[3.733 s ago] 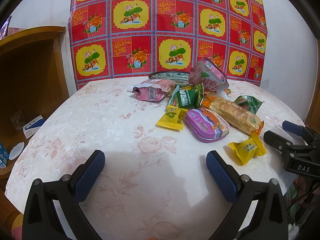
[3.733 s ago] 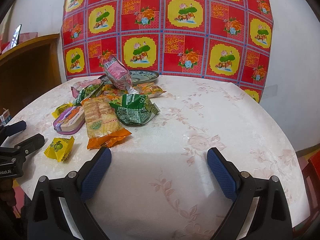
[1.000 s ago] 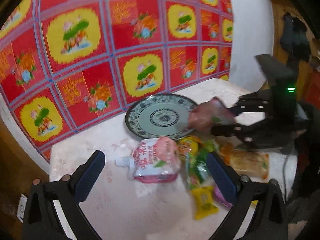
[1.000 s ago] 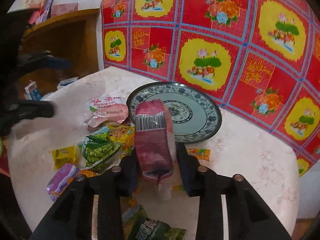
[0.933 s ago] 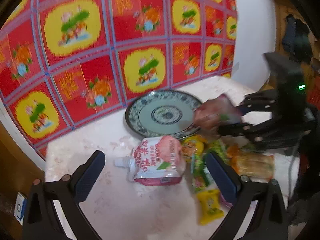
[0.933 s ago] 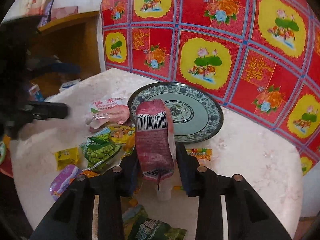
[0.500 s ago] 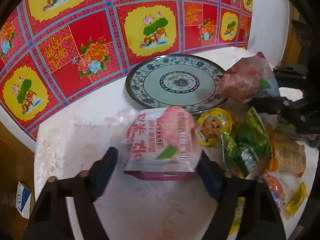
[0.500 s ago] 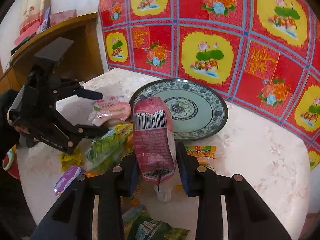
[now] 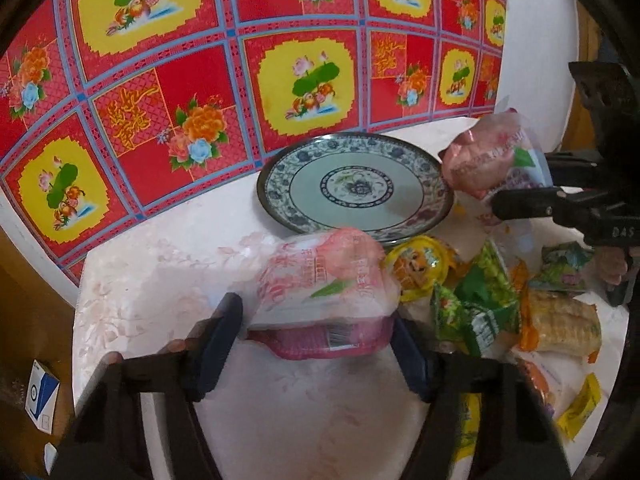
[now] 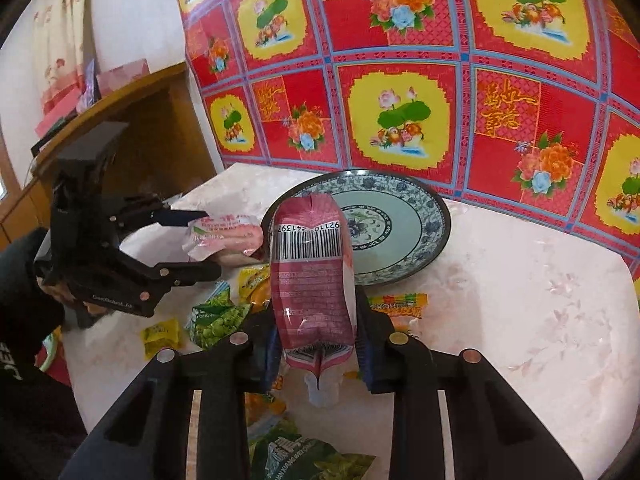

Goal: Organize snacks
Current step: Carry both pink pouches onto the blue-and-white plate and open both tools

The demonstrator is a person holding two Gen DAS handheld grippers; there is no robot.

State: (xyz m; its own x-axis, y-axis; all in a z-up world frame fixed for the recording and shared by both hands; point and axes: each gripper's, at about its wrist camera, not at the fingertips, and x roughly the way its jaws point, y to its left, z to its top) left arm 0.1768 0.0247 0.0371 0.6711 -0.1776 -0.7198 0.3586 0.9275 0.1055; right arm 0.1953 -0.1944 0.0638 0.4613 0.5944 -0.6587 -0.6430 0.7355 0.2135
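Pouches pinched, one in each gripper, beside the plate [image 9: 354, 188].
Soft pouches could slip out before reaching it.

Left gripper [image 9: 316, 354] jaws pinch a pink pouch [image 9: 324, 280]; right gripper [image 10: 316, 344] jaws pinch a red pouch [image 10: 312, 272].

We see a round table [image 10: 540, 320] with a pale floral cloth. At its far edge lies a blue-patterned plate [image 9: 356, 188]. Nearer, to the right, lie a green pea packet [image 9: 476, 300], a yellow jelly cup [image 9: 420, 266], a cracker pack [image 9: 564, 326] and yellow candies [image 9: 580, 406].
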